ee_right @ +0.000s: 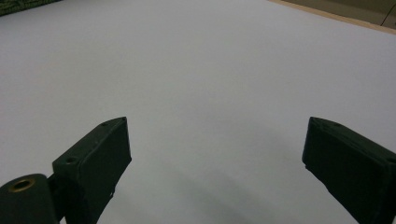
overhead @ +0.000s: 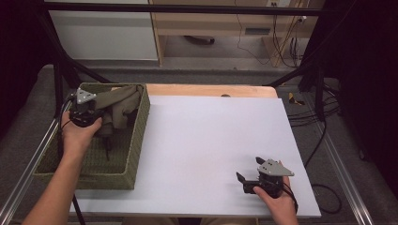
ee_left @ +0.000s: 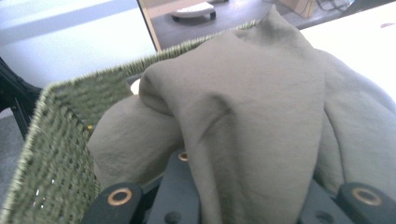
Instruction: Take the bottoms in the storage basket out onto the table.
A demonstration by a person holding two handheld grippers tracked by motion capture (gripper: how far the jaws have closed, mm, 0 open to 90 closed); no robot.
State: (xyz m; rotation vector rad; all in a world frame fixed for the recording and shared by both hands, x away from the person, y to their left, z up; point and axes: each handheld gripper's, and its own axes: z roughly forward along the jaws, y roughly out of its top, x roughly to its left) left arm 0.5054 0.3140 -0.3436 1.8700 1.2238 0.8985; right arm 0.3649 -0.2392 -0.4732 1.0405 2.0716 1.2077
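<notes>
An olive-green cloth (overhead: 120,106) lies bunched in the far part of a woven green basket (overhead: 137,140) at the table's left. My left gripper (overhead: 102,125) reaches into the basket, shut on a fold of that cloth. In the left gripper view the cloth (ee_left: 252,116) drapes up out of the jaws of the left gripper (ee_left: 247,198) and hides their tips, with the basket (ee_left: 56,140) wall at the left. My right gripper (overhead: 250,169) rests near the table's front right, open with nothing between its jaws. The right gripper (ee_right: 215,149) looks over the bare white sheet (ee_right: 210,70).
The white sheet (overhead: 211,140) covers most of the table, with a wooden edge (overhead: 211,90) showing at the far side. A black frame post (overhead: 58,89) stands behind the basket. Cables (overhead: 324,112) trail on the floor at the right.
</notes>
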